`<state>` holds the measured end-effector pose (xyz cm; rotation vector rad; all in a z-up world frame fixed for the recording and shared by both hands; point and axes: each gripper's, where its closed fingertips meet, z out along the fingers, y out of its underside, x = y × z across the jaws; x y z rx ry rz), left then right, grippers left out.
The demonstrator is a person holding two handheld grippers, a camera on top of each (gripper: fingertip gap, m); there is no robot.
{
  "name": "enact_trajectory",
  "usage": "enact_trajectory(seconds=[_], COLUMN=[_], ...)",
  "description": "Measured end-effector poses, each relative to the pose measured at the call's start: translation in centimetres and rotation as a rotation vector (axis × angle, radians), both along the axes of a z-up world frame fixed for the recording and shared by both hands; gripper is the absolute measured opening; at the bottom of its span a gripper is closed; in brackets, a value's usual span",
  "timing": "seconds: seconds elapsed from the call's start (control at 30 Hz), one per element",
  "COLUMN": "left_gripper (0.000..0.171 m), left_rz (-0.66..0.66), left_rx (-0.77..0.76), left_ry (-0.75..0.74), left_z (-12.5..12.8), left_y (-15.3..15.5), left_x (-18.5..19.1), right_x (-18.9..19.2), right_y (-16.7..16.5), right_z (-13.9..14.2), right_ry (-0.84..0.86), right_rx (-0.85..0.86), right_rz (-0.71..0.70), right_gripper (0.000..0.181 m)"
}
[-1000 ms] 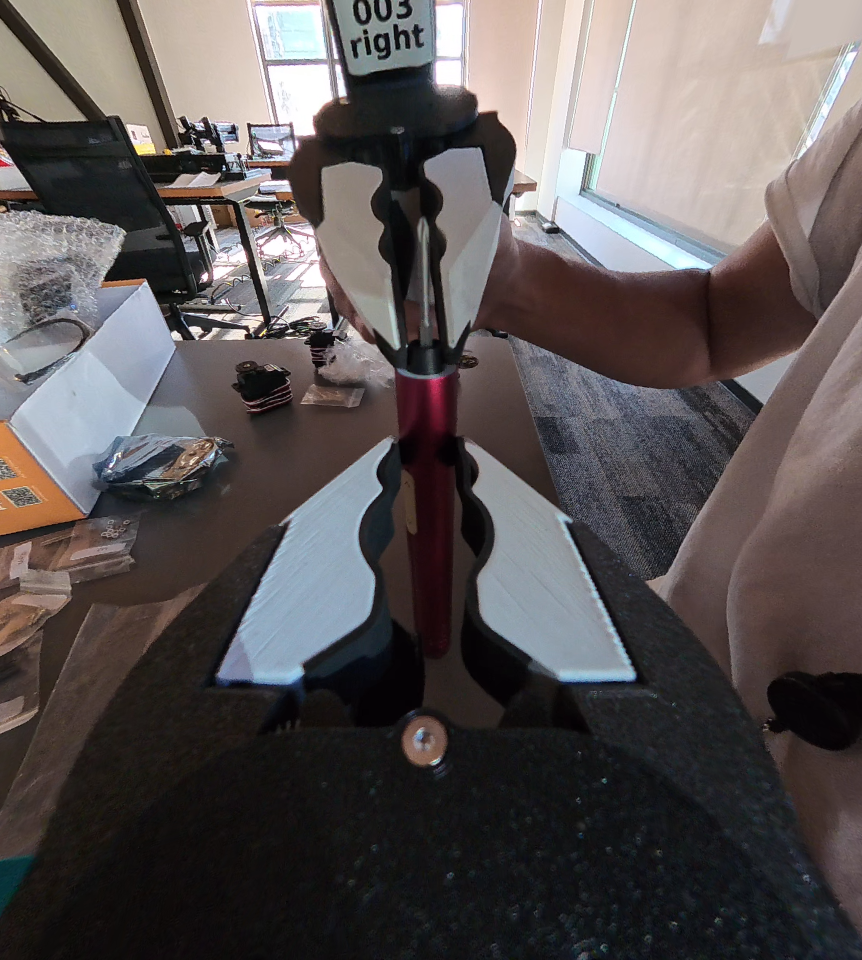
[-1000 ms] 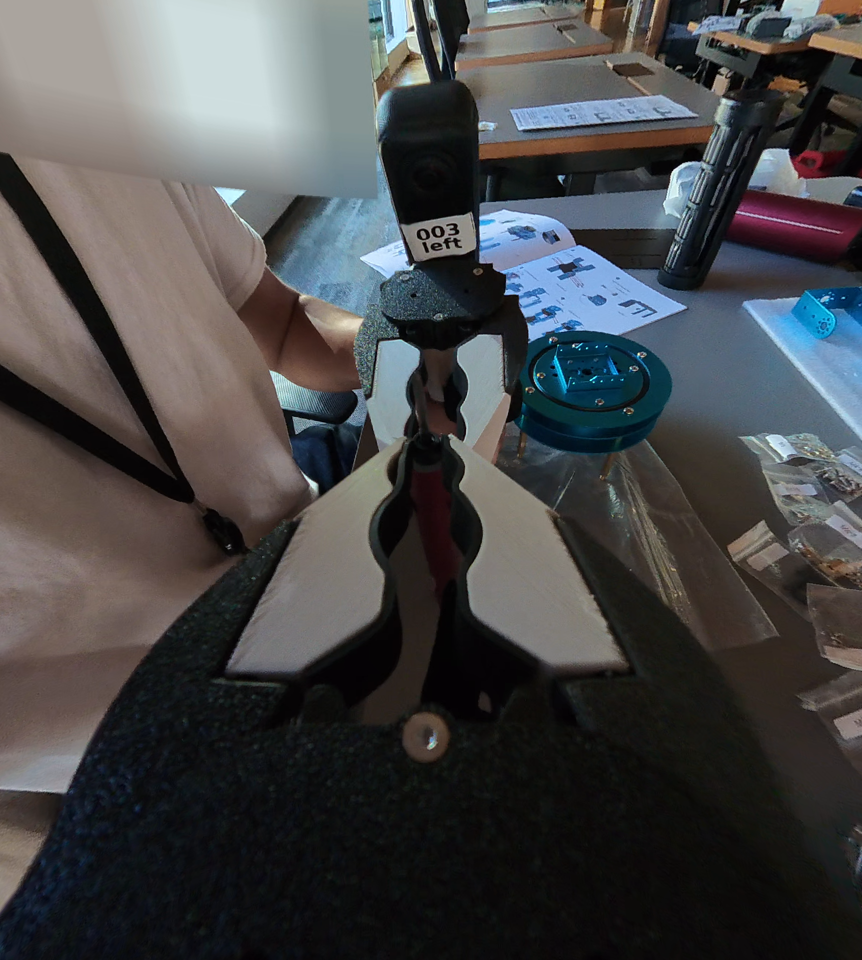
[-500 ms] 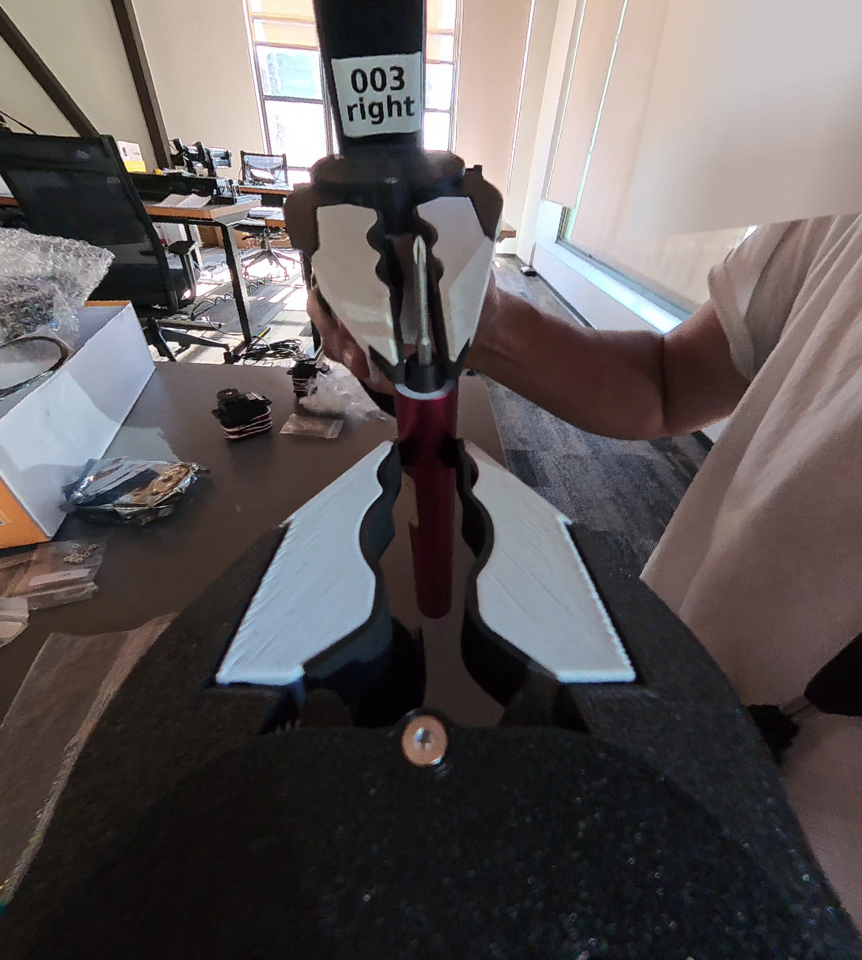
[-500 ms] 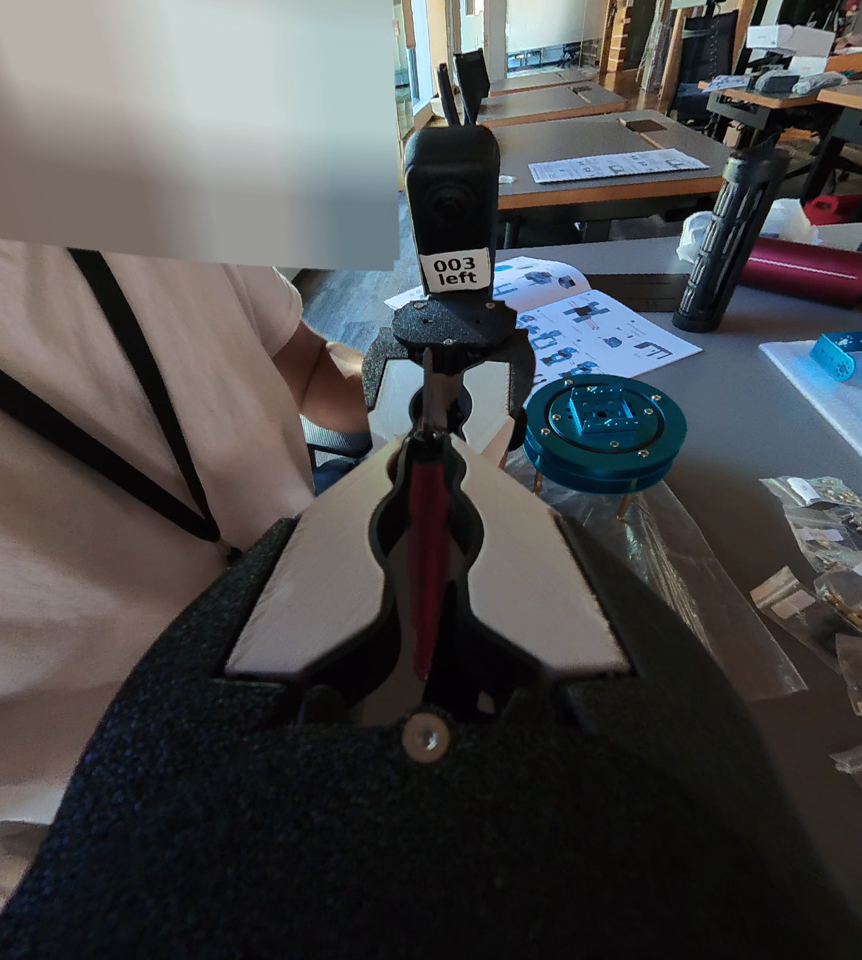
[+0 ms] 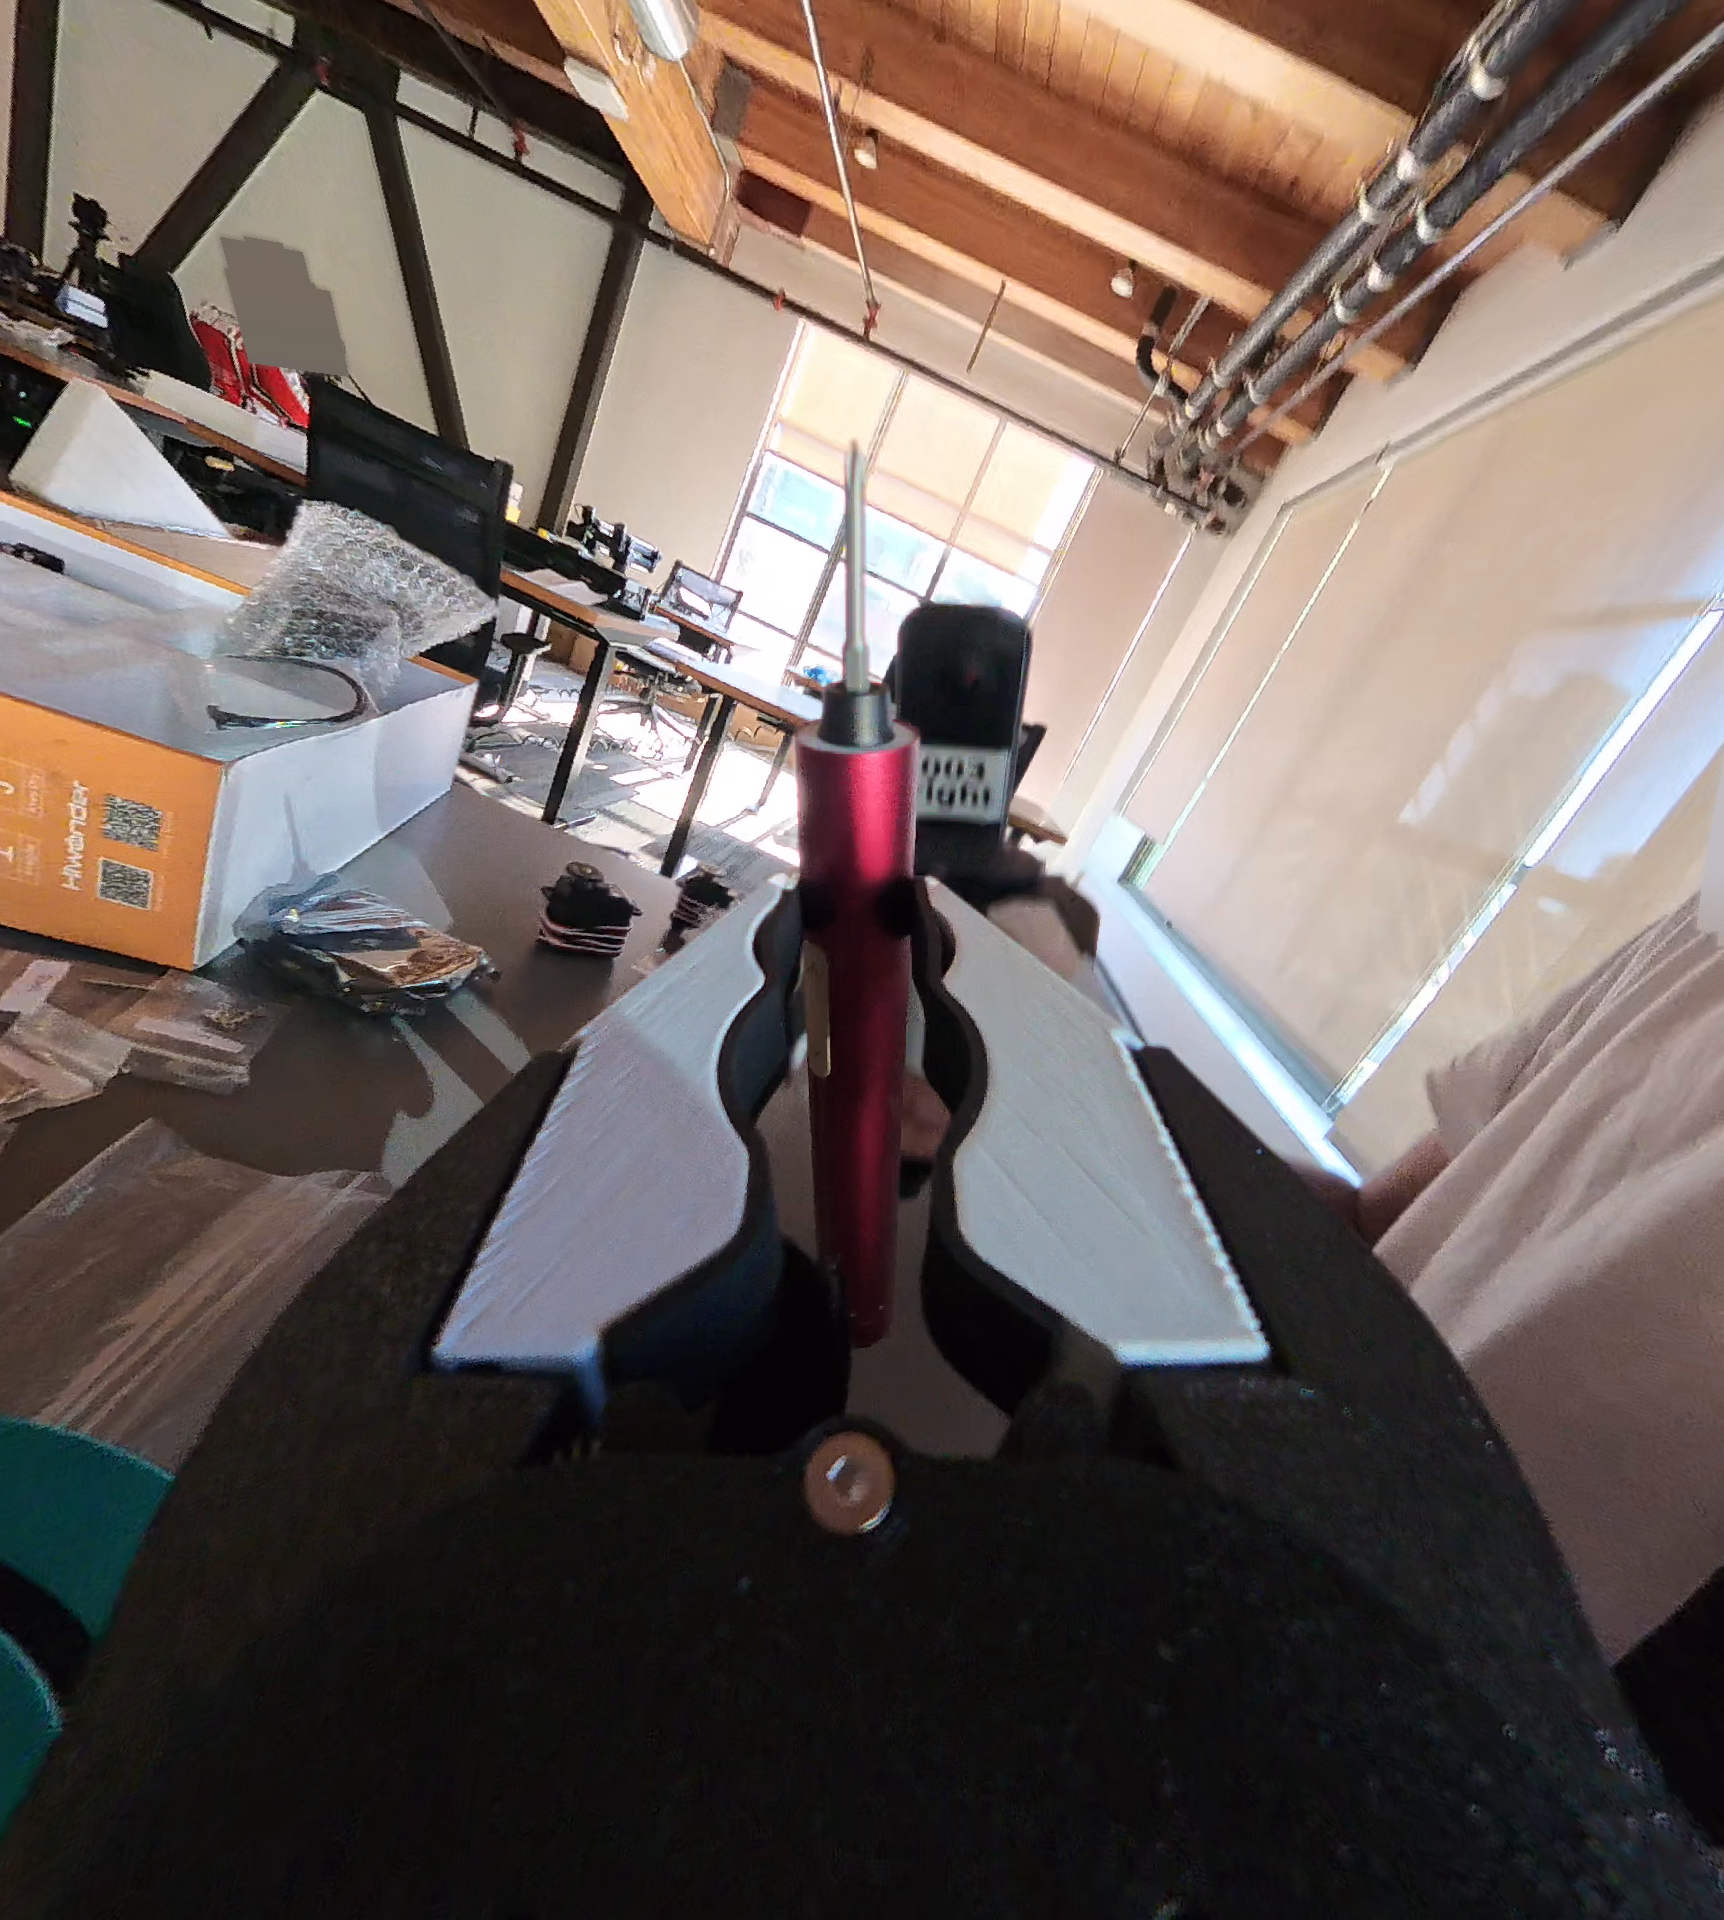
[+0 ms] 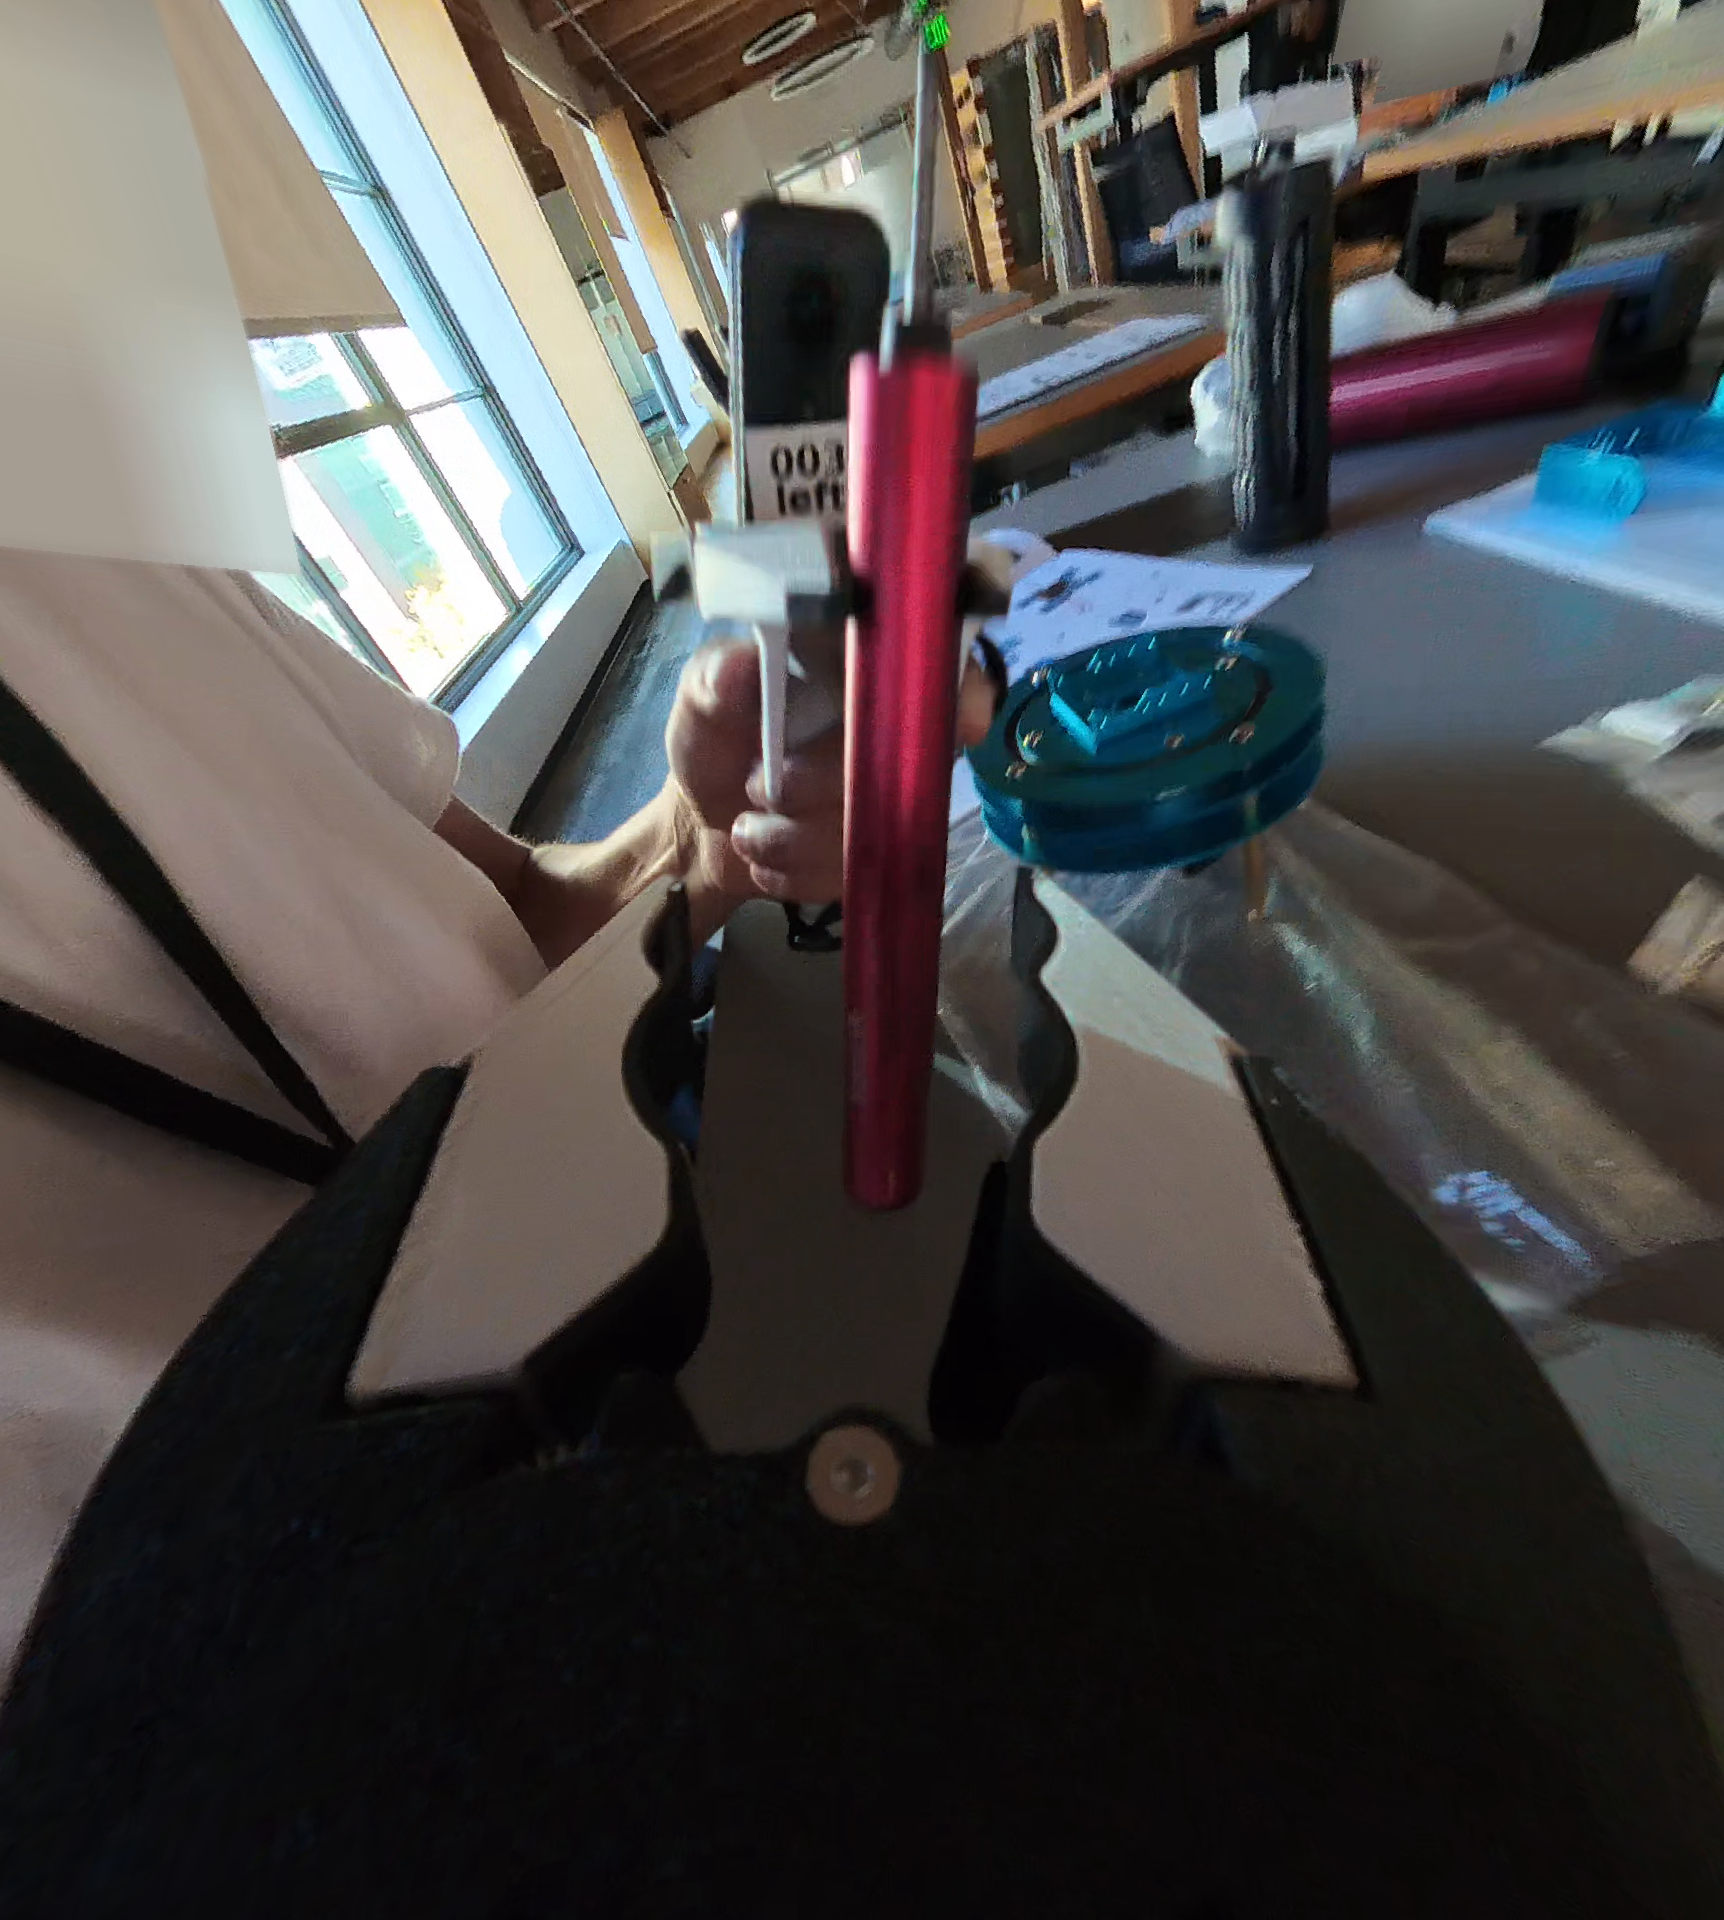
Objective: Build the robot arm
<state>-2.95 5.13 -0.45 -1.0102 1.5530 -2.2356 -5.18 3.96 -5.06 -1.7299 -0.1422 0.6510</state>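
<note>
— Any change from a moment ago?

— Yes: right gripper (image 6: 850, 904) now spread wide, no longer clamped on the red screwdriver (image 5: 856, 1039). Left gripper (image 5: 853, 920) alone pinching it, fingertips pressed on the upper handle.

— And the pointing?

— Upright in both views. Long axis vertical, crossing the left gripper's fingertips. Butt end low between the right gripper's parted fingers, seemingly touching neither. Thin silver bit (image 5: 854, 551) uppermost, aimed at the ceiling.

A slim red screwdriver (image 5: 858, 997) stands upright at frame centre, thin silver bit up, clamped in the left gripper (image 5: 853, 914).
</note>
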Motion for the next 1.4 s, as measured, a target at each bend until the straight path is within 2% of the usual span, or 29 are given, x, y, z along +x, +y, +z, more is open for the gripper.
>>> enact_trajectory(seconds=[0.07,0.1,0.13,0.2,0.3,0.5,0.67,0.83,0.9,1.1,1.2,1.4], left_gripper=[0.018,0.018,0.018,0.019,0.021,0.025,0.03,0.031,0.031,0.041,0.042,0.022], left_rz=[-0.009,-0.014,-0.025,-0.028,-0.021,-0.007,0.106,0.197,0.219,0.2,0.161,0.146], left_rx=[-0.056,-0.08,-0.091,-0.096,-0.065,-0.034,0.123,0.403,0.509,0.809,0.896,0.939], left_ry=[0.012,0.021,0.03,0.035,0.057,0.118,0.158,0.187,0.158,0.046,0.013,-0.018], left_z=[0.2,0.3,0.2,0.1,-0.8,-3.1,-5.2,-7.7,-7.6,-6.7,-6.8,-7.5], left_y=[0.4,0.6,0.7,1.1,1.9,2.8,4.9,6.4,6.3,3.6,1.6,-0.2], left_x=[0.0,0.0,-0.2,-0.6,-1.5,-3.3,-4.8,-5.1,-4.8,-2.2,-0.5,1.4], right_x=[-1.4,-1.7,-1.4,-1.0,0.4,0.8,2.6,5.8,6.6,5.9,4.9,4.1], right_y=[1.2,1.5,1.7,1.3,0.1,-1.3,-2.0,-2.0,-1.5,-0.9,-0.6,-0.5], right_z=[-1.6,-2.0,-2.1,-1.8,-0.5,0.5,0.9,2.2,2.7,3.0,3.2,3.5], right_ry=[0.001,-0.019,-0.039,-0.024,-0.093,-0.449,-0.701,-0.806,-0.839,-0.912,-0.906,-0.932], right_rx=[-0.018,-0.023,-0.028,-0.056,-0.065,-0.223,-0.393,-0.562,-0.609,-0.717,-0.723,-0.702], right_rz=[-0.013,-0.033,-0.063,-0.066,-0.1,-0.006,0.091,0.183,0.217,0.344,0.396,0.423], right_gripper=[0.05,0.03,0.02,0.019,0.019,0.02,0.021,0.021,0.021,0.02,0.02,0.02])
